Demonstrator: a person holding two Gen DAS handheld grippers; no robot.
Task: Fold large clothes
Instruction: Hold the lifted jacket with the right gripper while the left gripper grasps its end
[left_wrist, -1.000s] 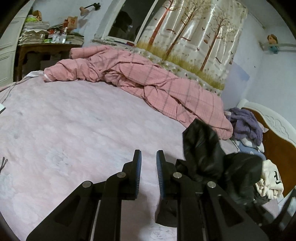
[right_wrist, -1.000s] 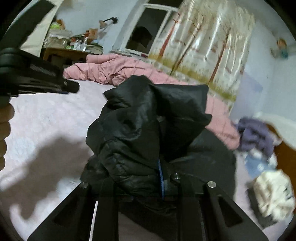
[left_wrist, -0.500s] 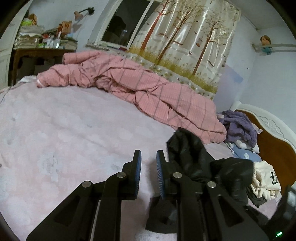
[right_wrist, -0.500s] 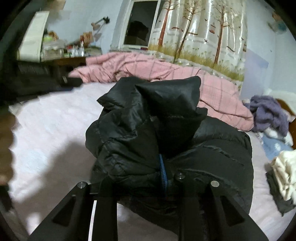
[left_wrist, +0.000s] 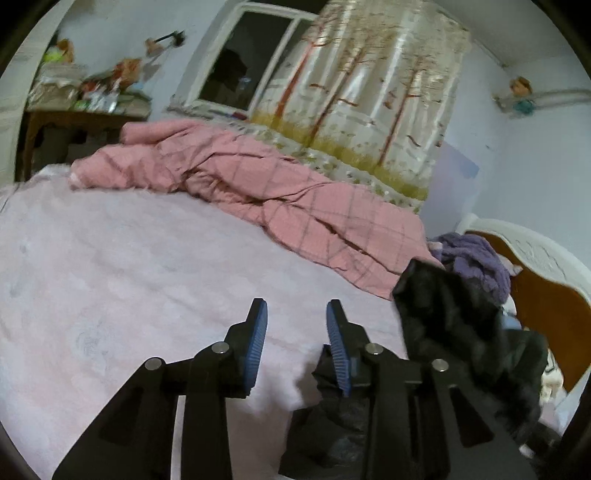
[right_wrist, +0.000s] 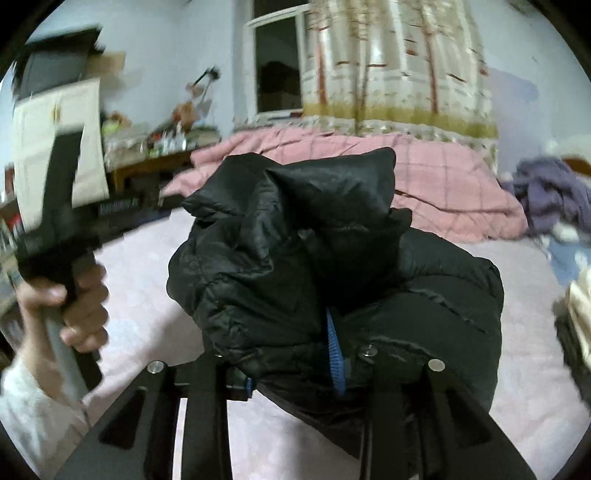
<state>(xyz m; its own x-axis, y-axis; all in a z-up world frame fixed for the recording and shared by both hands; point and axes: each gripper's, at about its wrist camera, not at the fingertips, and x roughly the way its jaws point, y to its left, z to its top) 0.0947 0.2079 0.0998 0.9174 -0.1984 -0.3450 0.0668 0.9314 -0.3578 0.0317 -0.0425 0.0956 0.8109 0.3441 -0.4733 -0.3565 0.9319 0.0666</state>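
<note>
A black puffy jacket (right_wrist: 314, 240) is bunched up and lifted over the pink bed sheet (right_wrist: 147, 266). It fills the gap of my right gripper (right_wrist: 295, 332). The jaws are opening with the jacket still pressed against the blue right pad (right_wrist: 334, 354); the left pad is hidden under fabric. In the left wrist view my left gripper (left_wrist: 295, 314) hovers low over the sheet (left_wrist: 129, 277). Its jaws are opening with nothing between them. The jacket (left_wrist: 450, 325) hangs just to its right, and a fold lies under the right finger. A hand (right_wrist: 81, 306) holds the left gripper's handle.
A crumpled pink checked quilt (left_wrist: 295, 199) lies across the far side of the bed. Purple clothes (left_wrist: 476, 258) and a white garment (right_wrist: 580, 302) are piled by the wooden headboard (left_wrist: 546, 295). A cluttered desk (left_wrist: 85, 110) stands at the back left.
My left jaws have spread wider apart. The right gripper has swung and rolled with the jacket, and the hand with the left gripper now shows larger at the left of its view.
</note>
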